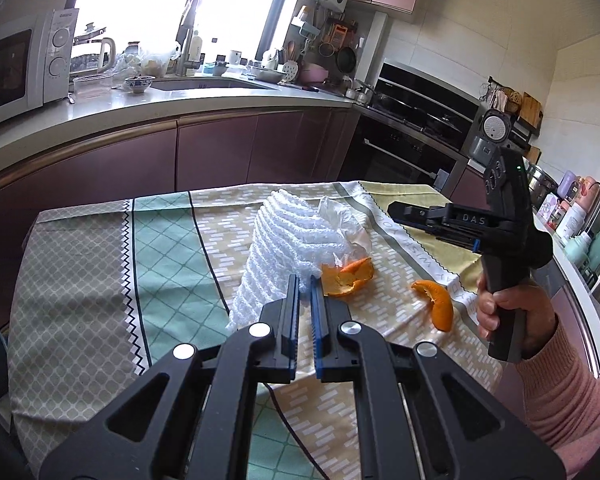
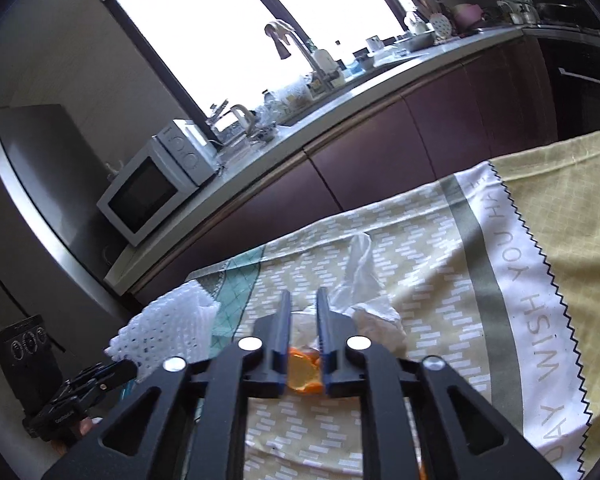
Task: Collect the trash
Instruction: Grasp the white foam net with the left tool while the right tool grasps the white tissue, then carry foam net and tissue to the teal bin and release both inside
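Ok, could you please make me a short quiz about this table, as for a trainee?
1. True or false: the clear plastic bag lies beside the white foam net on the tablecloth.
2. How many pieces of orange peel lie on the cloth in the left wrist view? A: one. B: two. C: four.
3. Which one stands open, the left gripper or the right gripper?

Key: 1 true. 2 B; the second piece lies apart, nearer the person's hand. 3 the right gripper; the left one is shut, with nothing held.
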A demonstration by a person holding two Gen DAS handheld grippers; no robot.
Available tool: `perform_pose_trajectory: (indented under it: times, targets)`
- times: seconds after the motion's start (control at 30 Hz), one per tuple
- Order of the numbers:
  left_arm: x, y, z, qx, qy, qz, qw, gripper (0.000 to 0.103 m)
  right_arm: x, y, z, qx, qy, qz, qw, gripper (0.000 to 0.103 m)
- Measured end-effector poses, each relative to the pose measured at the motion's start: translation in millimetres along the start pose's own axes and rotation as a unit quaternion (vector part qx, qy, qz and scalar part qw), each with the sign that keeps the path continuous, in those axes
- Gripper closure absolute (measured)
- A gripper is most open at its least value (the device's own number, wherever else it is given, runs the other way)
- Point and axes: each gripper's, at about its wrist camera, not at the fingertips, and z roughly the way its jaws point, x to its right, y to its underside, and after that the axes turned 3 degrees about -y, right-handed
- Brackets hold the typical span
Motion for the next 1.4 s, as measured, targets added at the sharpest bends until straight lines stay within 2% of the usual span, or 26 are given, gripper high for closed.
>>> perform_pose_trajectory:
  times: [0.03,0.07,0.27,0.33,0.4,0.43,0.47,0.6,0.83,0.97,1.17,1.4]
  targets:
    - [-1,1,-1,0.000,0.002,-0.001,1.0000,0.097,4,2,5,-0.005,0.011,0.000,1.000,0.042]
    - [-1,2,-3,0.000,0.000,-0.002,1.0000,0.097,7,3,11,-0.008,0.026,0.000,1.000,0.041]
    - [-5,4,-5,-0.002,-0.006,-0.008,0.9999,0.097,28,5,51,-0.060,0.072,0.020,0.995,0.041]
    - [-7,6,-7,-0.002,-0.008,-0.011,0.9999,0.097,29,6,62,-0.079,0.083,0.019,0.993,0.049]
    - [-10,6,-8,-0.002,-0.008,-0.015,0.9999,0.097,30,7,68,-0.092,0.087,0.019,0.992,0.074]
    - [-11,7,-9,-0.002,-0.008,-0.017,0.9998,0.097,30,8,70,-0.096,0.087,0.020,0.991,0.081]
    - [-13,7,-10,-0.002,-0.008,-0.019,0.9998,0.097,29,9,72,-0.100,0.087,0.018,0.991,0.093]
    - [-18,10,-15,-0.001,-0.009,-0.024,0.9997,0.097,23,10,61,-0.079,0.081,0.011,0.994,0.098]
    - [-31,10,-33,0.013,-0.012,-0.036,0.9992,0.097,-11,-5,19,0.001,0.033,-0.025,0.999,0.098]
    - [-39,12,-50,0.026,-0.021,-0.042,0.9986,0.097,-38,-9,2,0.021,0.000,-0.051,0.998,0.098]
    - [-55,17,-87,0.048,-0.042,-0.047,0.9968,0.097,-87,5,-3,0.011,-0.074,-0.086,0.993,0.098]
    - [-94,33,-145,0.069,-0.107,-0.058,0.9902,0.097,-157,34,17,-0.036,-0.168,-0.127,0.977,0.098]
